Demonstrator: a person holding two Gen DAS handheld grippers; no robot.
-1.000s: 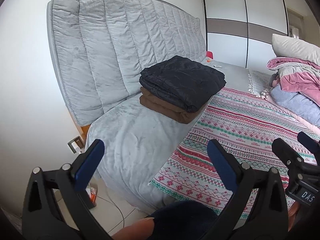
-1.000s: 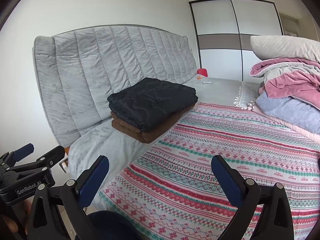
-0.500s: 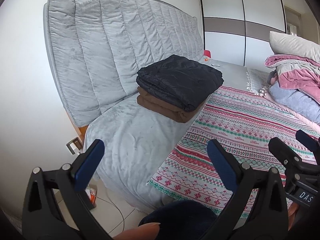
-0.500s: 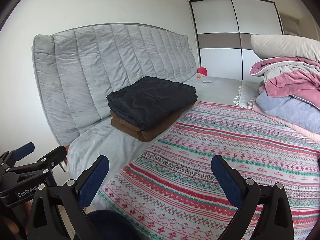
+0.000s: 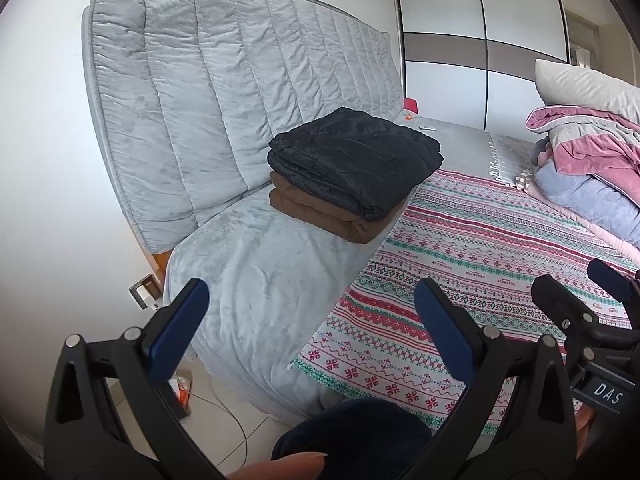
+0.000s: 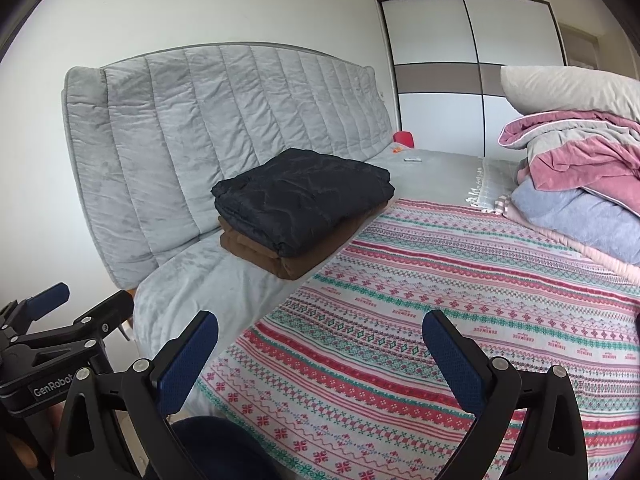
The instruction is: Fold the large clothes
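Observation:
A folded black quilted garment [image 5: 356, 156] lies on a folded brown garment [image 5: 320, 216] on the grey bed cover, also in the right wrist view [image 6: 300, 196]. A heap of unfolded pink, grey and lilac clothes [image 5: 592, 160] [image 6: 576, 176] sits at the far right of the bed. My left gripper [image 5: 312, 320] is open and empty, held above the bed's near corner. My right gripper [image 6: 320, 352] is open and empty over the patterned spread [image 6: 440, 304]. Each gripper shows at the edge of the other's view.
A grey padded headboard [image 5: 224, 92] stands against the white wall. A white wardrobe [image 6: 468, 60] is at the back. A pillow [image 6: 572, 92] tops the heap. A small red object [image 6: 404, 138] and a small white object [image 6: 412, 159] lie far back. Tiled floor with a cable [image 5: 224, 400] is below left.
Both views have shifted slightly, the folded stack sitting a little lower and nearer in the left view. Both grippers stay open and empty.

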